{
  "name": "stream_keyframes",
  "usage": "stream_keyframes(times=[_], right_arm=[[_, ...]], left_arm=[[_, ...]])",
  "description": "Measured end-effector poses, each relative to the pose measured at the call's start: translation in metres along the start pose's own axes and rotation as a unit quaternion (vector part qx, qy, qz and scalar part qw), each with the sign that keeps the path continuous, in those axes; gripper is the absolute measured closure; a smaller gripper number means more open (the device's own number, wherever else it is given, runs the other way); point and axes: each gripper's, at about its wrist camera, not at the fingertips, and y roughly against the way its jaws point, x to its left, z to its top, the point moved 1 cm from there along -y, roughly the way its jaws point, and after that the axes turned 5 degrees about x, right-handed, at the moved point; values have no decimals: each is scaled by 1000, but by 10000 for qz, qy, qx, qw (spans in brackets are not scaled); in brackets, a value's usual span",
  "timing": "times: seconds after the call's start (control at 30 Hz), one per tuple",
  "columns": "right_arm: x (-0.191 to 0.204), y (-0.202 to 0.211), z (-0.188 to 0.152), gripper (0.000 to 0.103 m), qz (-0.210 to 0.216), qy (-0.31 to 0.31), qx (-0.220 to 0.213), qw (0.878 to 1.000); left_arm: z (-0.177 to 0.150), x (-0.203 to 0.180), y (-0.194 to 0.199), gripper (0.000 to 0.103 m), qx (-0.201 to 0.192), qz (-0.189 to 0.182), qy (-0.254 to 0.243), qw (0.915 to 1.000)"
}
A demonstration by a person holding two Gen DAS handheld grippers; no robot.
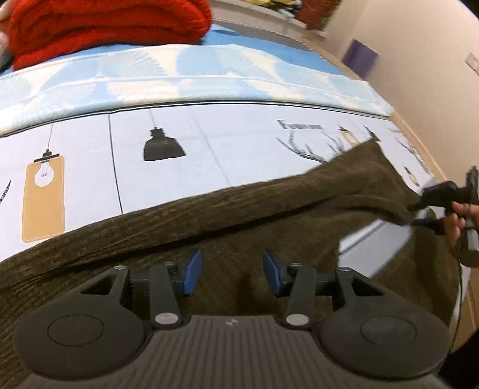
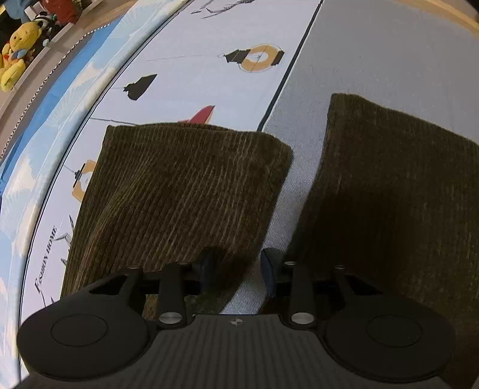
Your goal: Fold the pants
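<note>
Dark olive corduroy pants (image 1: 239,227) lie spread on a bed sheet with lamp prints. My left gripper (image 1: 232,273) is open just above the pants' upper part, blue pads (image 1: 193,270) apart with cloth below them. In the right wrist view the two legs lie side by side, the left leg (image 2: 179,191) and the right leg (image 2: 389,191), with a strip of sheet between. My right gripper (image 2: 236,270) is open, low over the inner edge of the left leg. It also shows in the left wrist view (image 1: 419,214) at the far right by the leg's edge.
A folded red knit (image 1: 104,27) lies at the far side on a blue and white patterned blanket (image 1: 209,74). Stuffed toys (image 2: 15,54) sit on a shelf beyond the bed. The bed's wooden edge (image 1: 419,143) and a wall are on the right.
</note>
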Motion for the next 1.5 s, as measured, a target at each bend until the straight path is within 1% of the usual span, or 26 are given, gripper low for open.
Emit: stream_keyframes(times=[0.07,0.13,0.2,0.23,0.3,0.33,0.4,0.43,0.47,0.6,0.7,0.73,0.77,0.83,0.9,0.93,0.97,1.03,1.13,1.23,1.27,1.33,1.4,1.43,1.47,1.5], right_arm=[[2,-3,4,73,-66,80,-151,9998],[9,-4,8,96,-193,170,-345,9991],[12,-4,12,97,-158,177,-514,9984],[16,-3,15,97,-88,220,-629,9977],[24,10,27,97,744,506,-1179,9889],[35,23,33,96,1352,946,-1591,9734],[44,41,37,80,1712,1307,-2090,9539],[43,42,40,60,1604,1228,-2071,9572],[37,36,43,53,1302,1040,-1953,9665],[11,2,48,53,605,326,-1142,9911],[1,-11,54,53,831,-36,-880,9926],[1,-16,56,53,875,-10,-794,9930],[1,-21,58,53,918,-9,-705,9933],[-6,-30,61,54,1023,-98,-554,9932],[-11,-25,60,57,1061,-115,-590,9925],[-10,-21,56,57,1046,-100,-594,9927],[-10,-20,58,67,1037,-92,-601,9928],[-9,-21,61,93,1051,-14,-592,9927],[1,-3,69,95,1429,377,-834,9855],[21,55,78,95,2060,970,-1848,9560],[21,69,80,95,1943,1040,-2192,9505],[8,62,86,92,1129,856,-2301,9628],[-14,23,93,83,-211,567,-1624,9849],[-25,6,95,82,-668,411,-1222,9894],[-41,-7,95,83,-886,83,-863,9923],[-52,-6,95,81,-690,-219,-874,9935]], left_arm=[[5,1,-12,54,85,40,58,9999],[10,0,-28,57,259,173,-41,9995],[14,3,-41,74,288,522,-137,9981],[16,10,-42,91,129,765,-25,9970],[24,37,-34,97,-463,1722,796,9807],[24,48,-27,97,-656,1949,1200,9712],[27,53,-18,94,-797,1699,1461,9713],[29,46,-16,94,-800,1324,1312,9792],[30,38,-14,92,-794,1051,1135,9848],[32,-17,-21,92,-485,166,58,9987],[22,-60,-34,87,74,-687,-753,9948],[17,-73,-39,79,219,-826,-1030,9910],[11,-86,-44,67,388,-915,-1340,9860],[-3,-106,-57,57,690,-890,-1843,9764],[-19,-122,-76,58,918,-412,-2288,9683],[-23,-123,-85,64,1030,-72,-2426,9646],[-26,-120,-92,78,1041,145,-2494,9627],[-22,-114,-92,93,870,165,-2389,9670],[-8,-104,-77,94,463,-16,-2081,9770],[-3,-103,-57,94,116,-651,-2078,9759],[-3,-104,-56,94,146,-855,-2100,9738],[-13,-111,-59,93,434,-1200,-2249,9660],[-29,-126,-69,87,899,-1255,-2588,9535],[-35,-132,-74,75,1068,-1172,-2782,9474],[-40,-134,-75,65,1147,-1132,-2903,9433],[-41,-133,-73,63,1123,-1144,-2918,9430]])
